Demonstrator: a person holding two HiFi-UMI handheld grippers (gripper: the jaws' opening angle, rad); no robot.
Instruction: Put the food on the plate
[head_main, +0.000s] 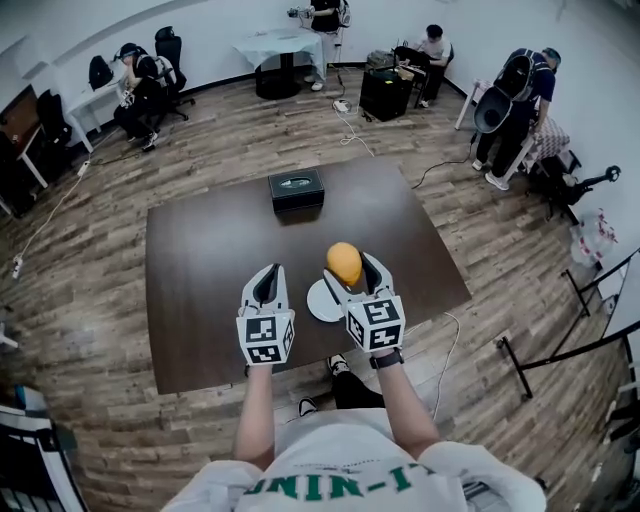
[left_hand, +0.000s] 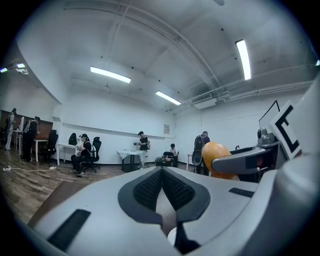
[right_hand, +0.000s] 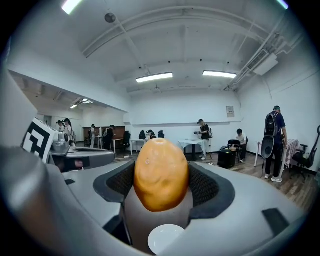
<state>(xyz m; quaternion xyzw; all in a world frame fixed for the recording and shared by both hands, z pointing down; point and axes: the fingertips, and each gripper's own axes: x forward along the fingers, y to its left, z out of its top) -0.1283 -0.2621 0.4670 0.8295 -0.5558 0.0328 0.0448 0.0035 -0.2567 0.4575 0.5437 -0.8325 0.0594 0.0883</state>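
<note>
An orange-yellow, potato-like piece of food is gripped between the jaws of my right gripper, held up in the air. Below and slightly behind it, a small white plate lies on the dark brown table. My left gripper hovers just left of the plate, its jaws shut together with nothing between them. From the left gripper view the food shows at the right, in the other gripper.
A black box sits at the table's far edge. The table's front edge runs just below the grippers. Wooden floor surrounds the table, with cables, chairs, desks and several people along the far walls.
</note>
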